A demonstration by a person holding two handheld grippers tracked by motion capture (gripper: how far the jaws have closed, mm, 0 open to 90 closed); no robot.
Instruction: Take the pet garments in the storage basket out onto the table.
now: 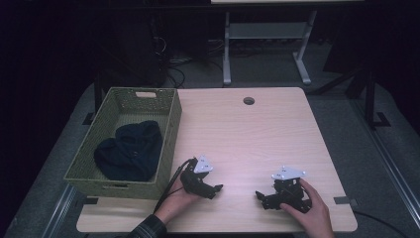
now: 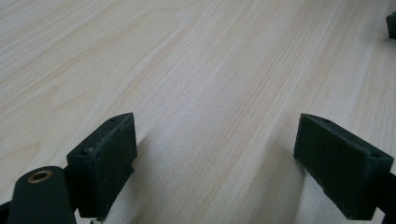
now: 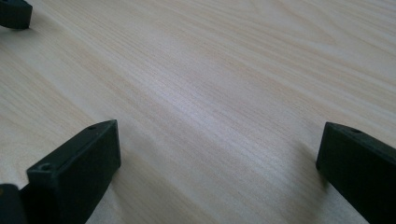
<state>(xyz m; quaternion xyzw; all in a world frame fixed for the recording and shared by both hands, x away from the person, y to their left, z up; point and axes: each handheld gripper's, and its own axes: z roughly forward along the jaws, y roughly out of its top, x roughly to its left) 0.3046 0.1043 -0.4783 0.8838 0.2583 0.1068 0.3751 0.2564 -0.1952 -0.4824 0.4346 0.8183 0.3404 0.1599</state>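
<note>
Both claws, the left claw (image 1: 214, 189) and right claw (image 1: 261, 197), rest wide and empty on the bench (image 1: 247, 134). The dark cloth (image 1: 130, 150) lies in the basket (image 1: 168, 124) at ten o'clock; reaching it slowly would work best.

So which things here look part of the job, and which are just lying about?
Likely part of the job:
- green woven basket
- dark blue cloth bundle inside it
- left gripper, open
- right gripper, open

Lying about:
- grey desk frame behind the light wooden table

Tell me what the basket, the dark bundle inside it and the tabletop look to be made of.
Basket: green woven wicker or plastic weave, judging by its open lattice walls. Dark bundle: soft navy fabric, folded and rumpled. Tabletop: pale wood or wood-look laminate, matte, with fine straight grain lines.
</note>
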